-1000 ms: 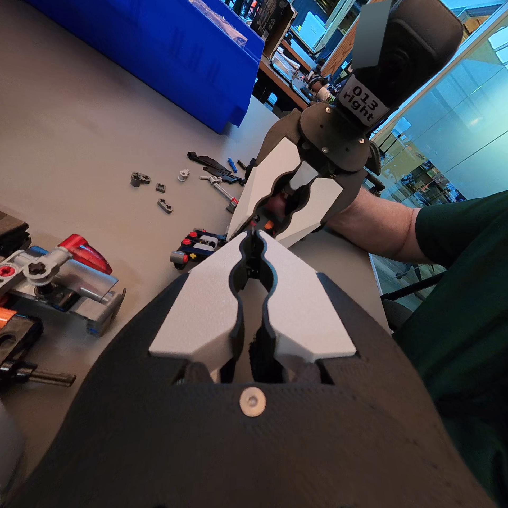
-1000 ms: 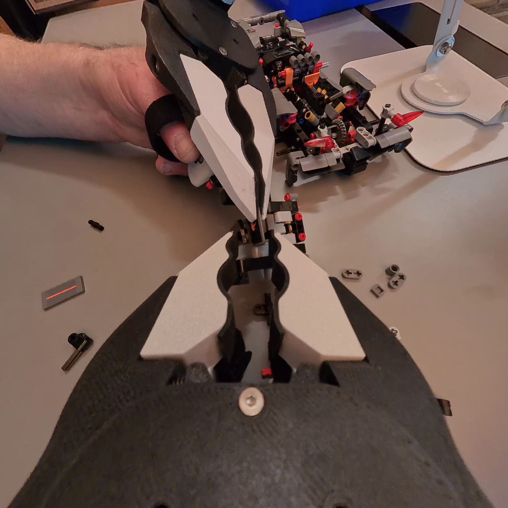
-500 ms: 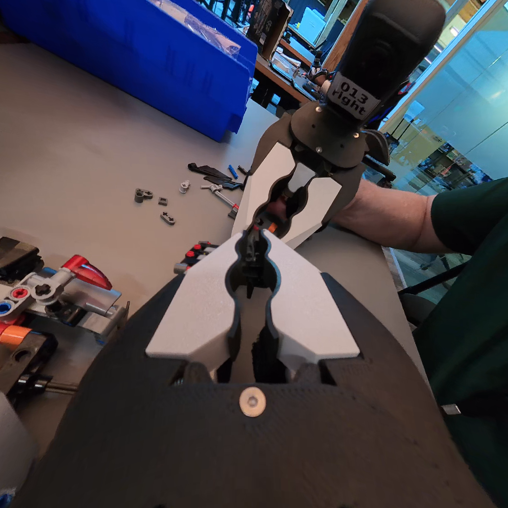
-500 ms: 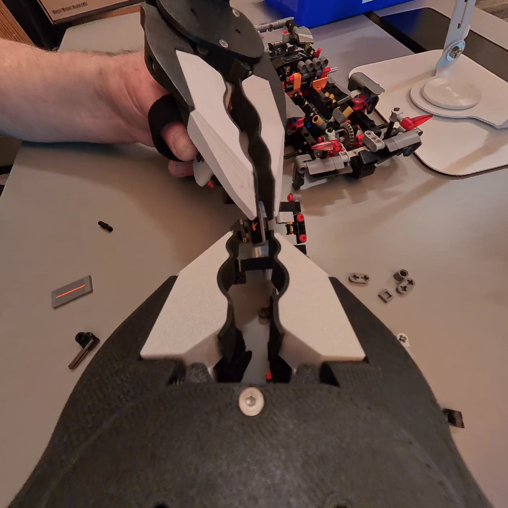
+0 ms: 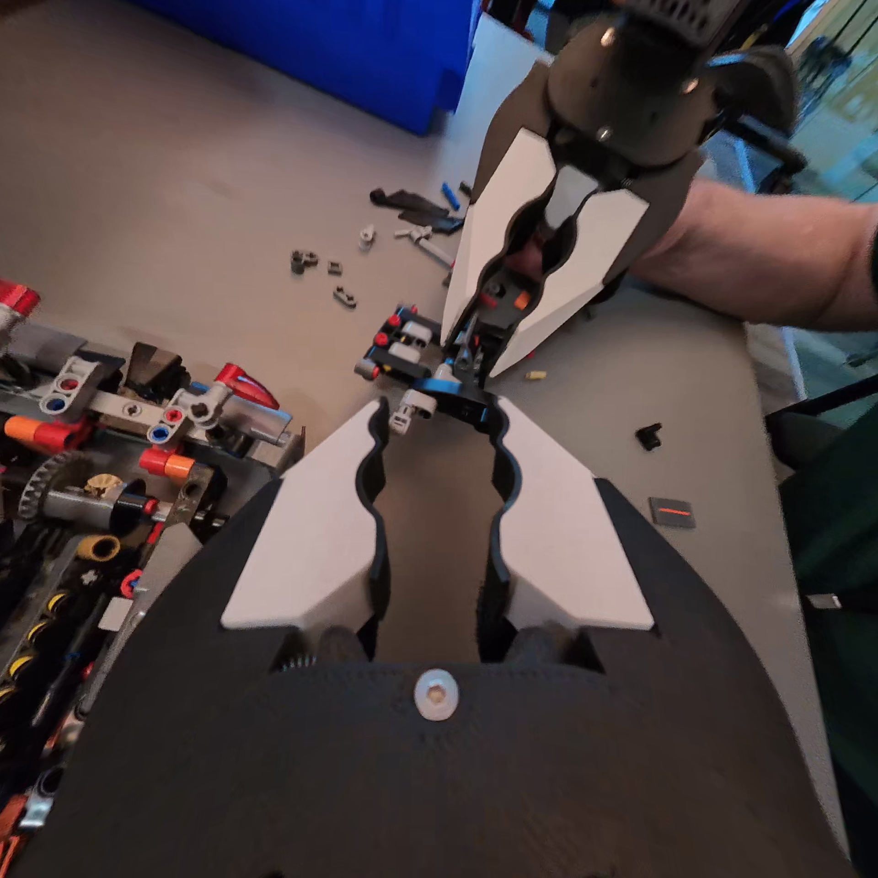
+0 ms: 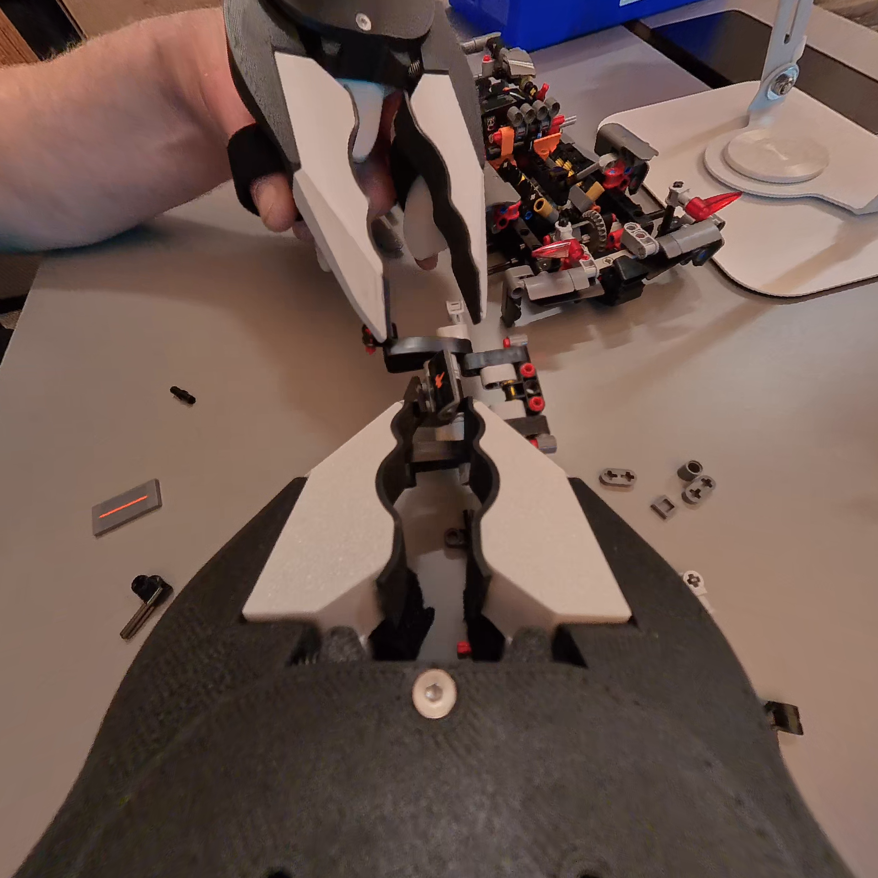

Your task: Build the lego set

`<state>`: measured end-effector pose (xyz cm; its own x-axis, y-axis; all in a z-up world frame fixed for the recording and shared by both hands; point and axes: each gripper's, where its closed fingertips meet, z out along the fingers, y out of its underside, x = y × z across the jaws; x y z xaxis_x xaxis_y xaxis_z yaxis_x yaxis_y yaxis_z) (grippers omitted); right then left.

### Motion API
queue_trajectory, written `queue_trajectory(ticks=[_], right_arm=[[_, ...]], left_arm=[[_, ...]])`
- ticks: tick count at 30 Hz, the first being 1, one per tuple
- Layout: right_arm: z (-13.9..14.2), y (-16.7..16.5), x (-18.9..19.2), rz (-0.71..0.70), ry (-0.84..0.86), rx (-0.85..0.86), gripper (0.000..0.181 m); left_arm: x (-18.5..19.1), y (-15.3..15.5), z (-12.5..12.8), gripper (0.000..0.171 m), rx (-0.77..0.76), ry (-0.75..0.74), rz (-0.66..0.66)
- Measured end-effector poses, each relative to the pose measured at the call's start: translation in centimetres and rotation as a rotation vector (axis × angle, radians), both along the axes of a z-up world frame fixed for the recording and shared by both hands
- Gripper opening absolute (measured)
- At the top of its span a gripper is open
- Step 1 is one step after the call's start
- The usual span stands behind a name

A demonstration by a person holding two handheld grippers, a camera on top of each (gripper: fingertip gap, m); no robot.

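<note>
Now the grey table (image 6: 166, 309) takes most of both views. At one o'clock in my right wrist view stands the big half-built lego car (image 6: 594, 223), with its red pointed pieces and its gear; one side of it lies on a pale flat stand base (image 6: 784, 256). A blue bin (image 5: 332, 57) sits at eleven o'clock in my left wrist view.

My right tongs (image 6: 434, 418) are pressed onto a small black and grey lego assembly (image 6: 444, 385), which is off the table, in the middle between the two tools. My left tongs (image 6: 430, 316) are spread; their fingertips (image 6: 380, 309) touch a black curved piece (image 6: 418, 347) on the far side of this assembly. In the left wrist view the same left tongs (image 5: 439, 413) stand wide apart.

Just beside the held assembly, a smaller lego block with red pins (image 6: 522, 385) lies on the table. At three o'clock lie a few loose grey connectors (image 6: 617, 477). At nine o'clock lie a dark tile with a red line (image 6: 126, 507) and a little black pin (image 6: 183, 395).
</note>
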<state>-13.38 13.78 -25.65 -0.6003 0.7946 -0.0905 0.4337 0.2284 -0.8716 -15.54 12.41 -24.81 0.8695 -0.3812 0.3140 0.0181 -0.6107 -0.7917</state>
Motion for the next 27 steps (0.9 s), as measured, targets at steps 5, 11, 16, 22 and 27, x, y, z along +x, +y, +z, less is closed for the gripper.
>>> queue_trajectory(ticks=[5, 11, 16, 22, 27], right_arm=[[0.0, 0.0, 0.0, -0.002, 0.002, -0.001, 0.018], [0.0, 0.0, 0.0, -0.002, 0.004, 0.011, 0.018], [-0.1, -0.1, 0.0, -0.001, 0.006, 0.025, 0.018], [0.0, -0.1, 0.1, -0.001, 0.013, 0.029, 0.017], [-0.4, -0.2, 0.1, 0.003, 0.007, 0.057, 0.014]], left_arm=[[-0.3, -0.2, -0.2, 0.051, -0.008, 0.014, 0.002], [1.0, 0.7, -0.2, 0.066, 0.028, 0.073, -0.012], [1.7, 1.7, -2.0, 0.052, -0.007, 0.113, 0.009], [1.6, 1.8, -1.9, 0.045, 0.013, 0.088, 0.009], [1.6, 1.8, -2.4, 0.041, 0.007, 0.127, -0.003]])
